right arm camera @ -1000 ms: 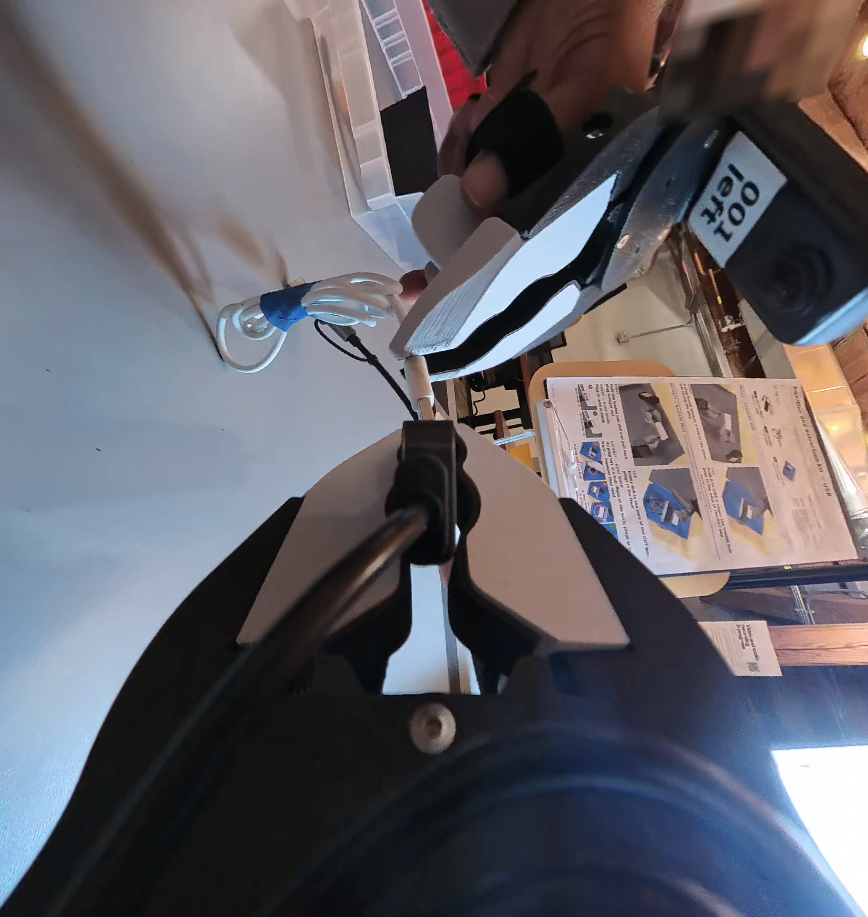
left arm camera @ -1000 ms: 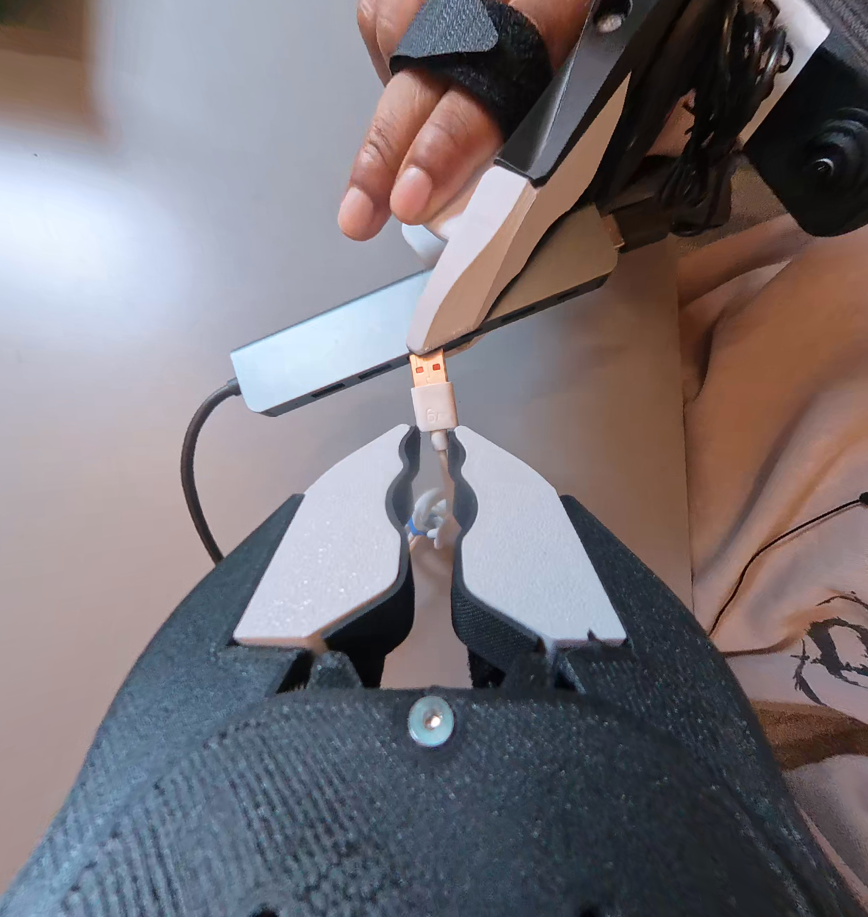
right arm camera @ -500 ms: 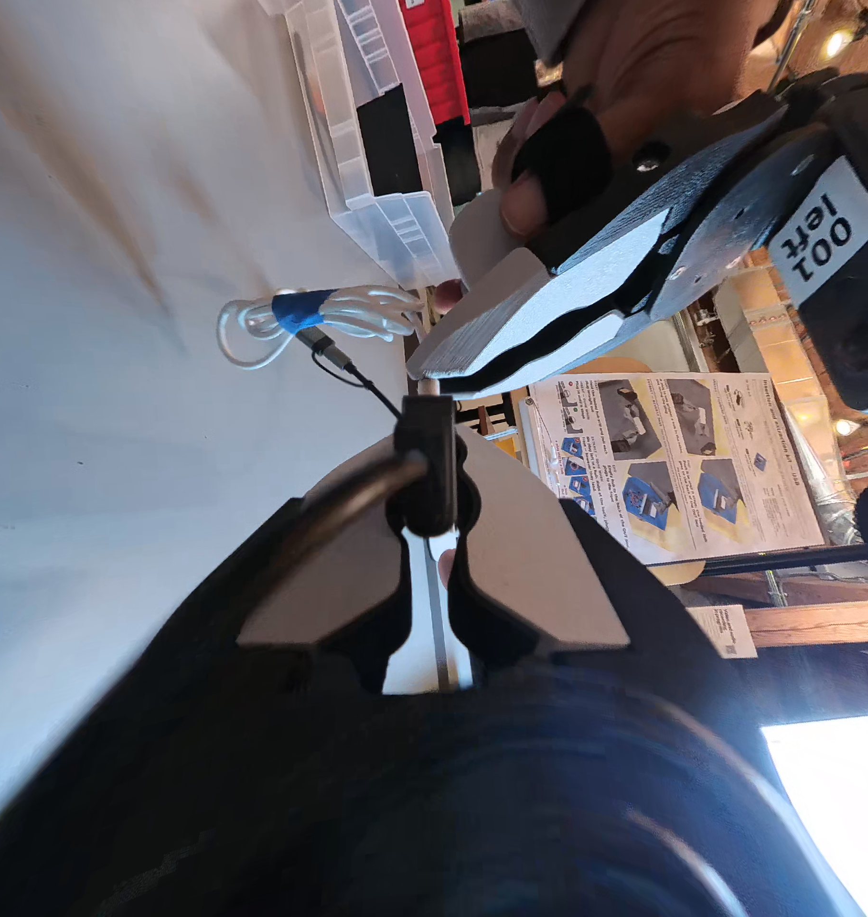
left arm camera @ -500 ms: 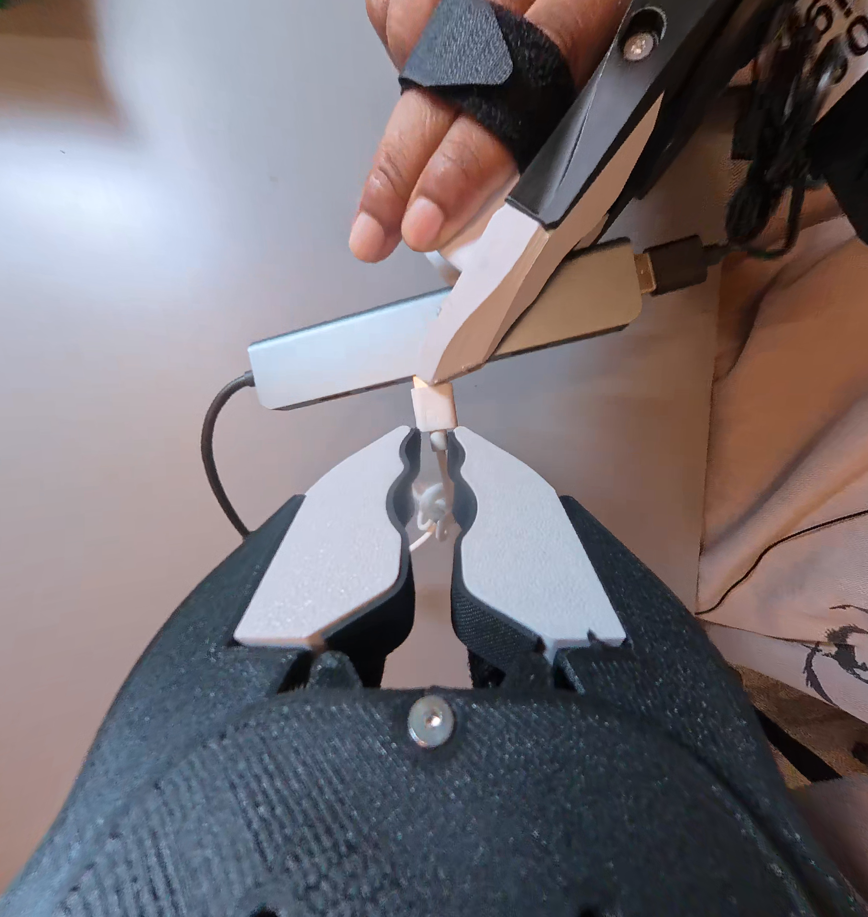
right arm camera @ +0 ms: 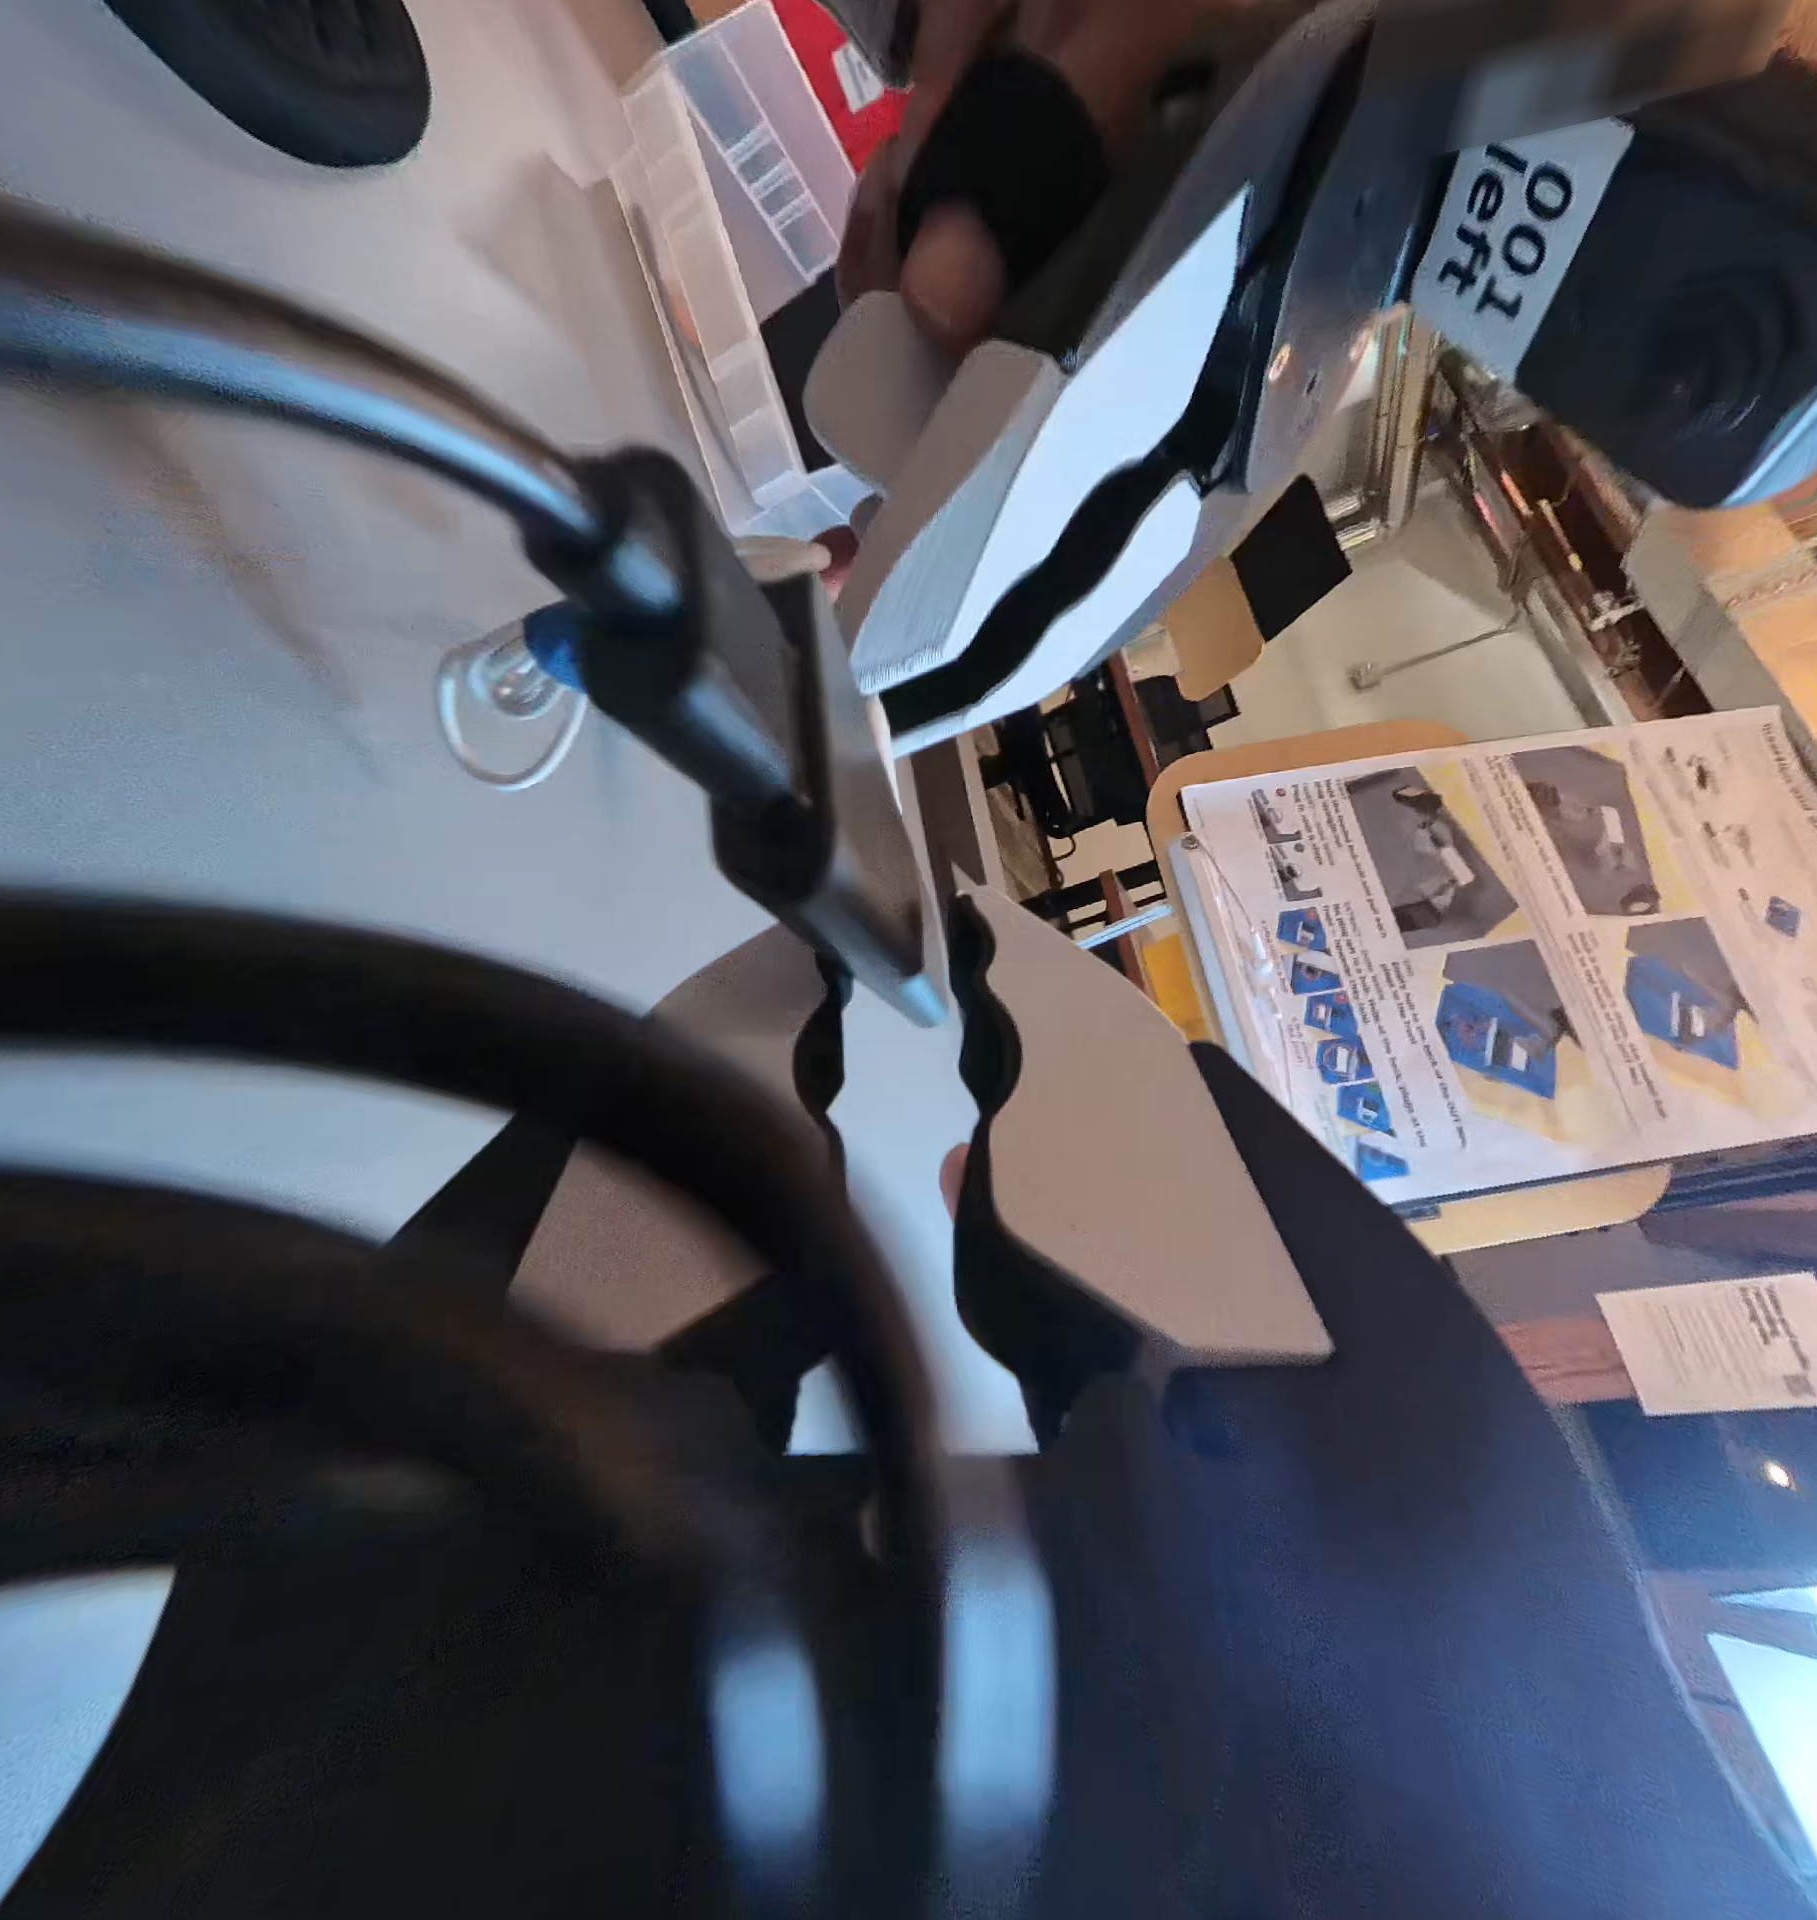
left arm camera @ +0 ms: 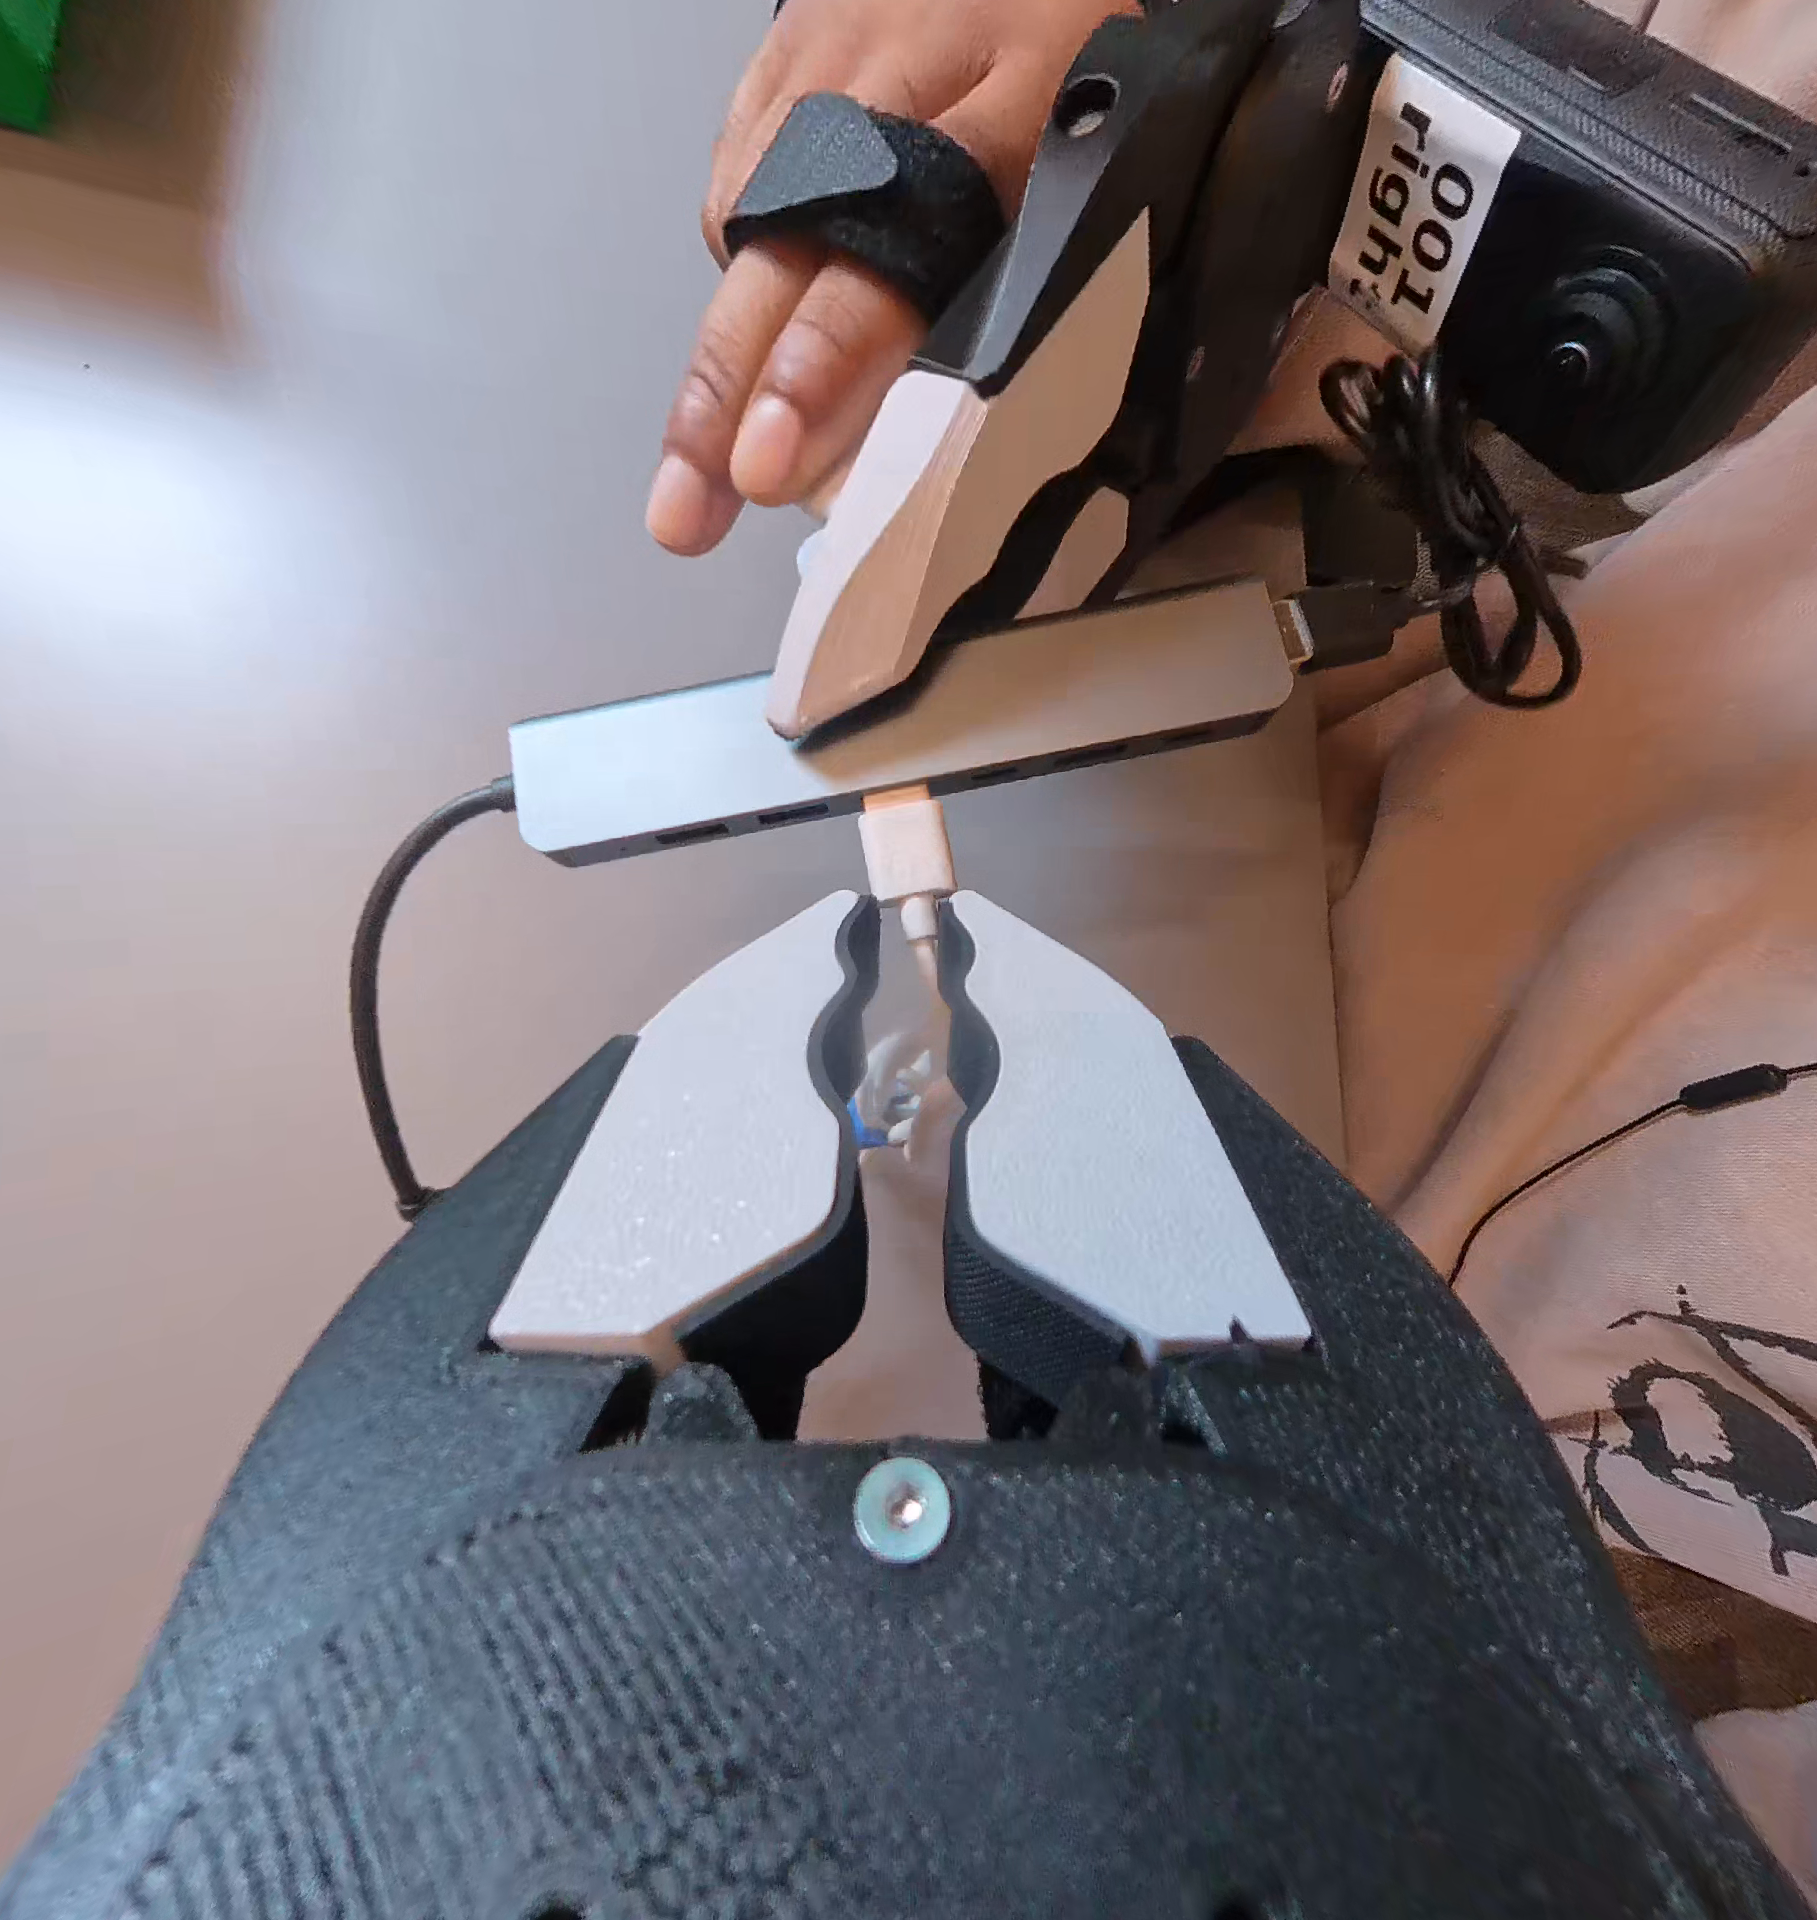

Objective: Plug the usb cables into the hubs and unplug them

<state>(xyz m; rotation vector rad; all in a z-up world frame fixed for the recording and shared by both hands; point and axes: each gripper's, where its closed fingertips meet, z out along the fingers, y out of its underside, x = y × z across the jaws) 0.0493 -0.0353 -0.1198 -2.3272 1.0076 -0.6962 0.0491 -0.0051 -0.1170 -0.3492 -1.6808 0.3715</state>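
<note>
In the left wrist view a grey USB hub (left arm camera: 675, 769) is held level above the table. My left gripper (left arm camera: 906, 906) is shut on the white USB cable just behind its plug (left arm camera: 904, 847). The plug sits in a port on the hub's near side, with a short strip of its metal showing. My right gripper (left arm camera: 831, 675) comes down from the upper right and grips the hub's middle at its tips. In the right wrist view the hub (right arm camera: 852, 831) lies tilted between the tips of my right gripper (right arm camera: 893, 961), and my left gripper (right arm camera: 987, 623) is beyond it. The cable's coil with a blue tie (right arm camera: 509, 675) lies on the table.
The hub's own dark cable (left arm camera: 374, 987) loops to the left, and a black plug (left arm camera: 1340, 623) with a coiled black cable sits in its right end. A person's beige shirt (left arm camera: 1610, 935) is close on the right. A clear plastic box (right arm camera: 738, 208) and a printed sheet (right arm camera: 1506, 935) stand beyond the table. Less than 4 cm separates the two grippers' tips.
The white plug went from just touching the hub into its port. The hub and right gripper swung more level and lower, and the black coil now blurs across the right wrist view.
</note>
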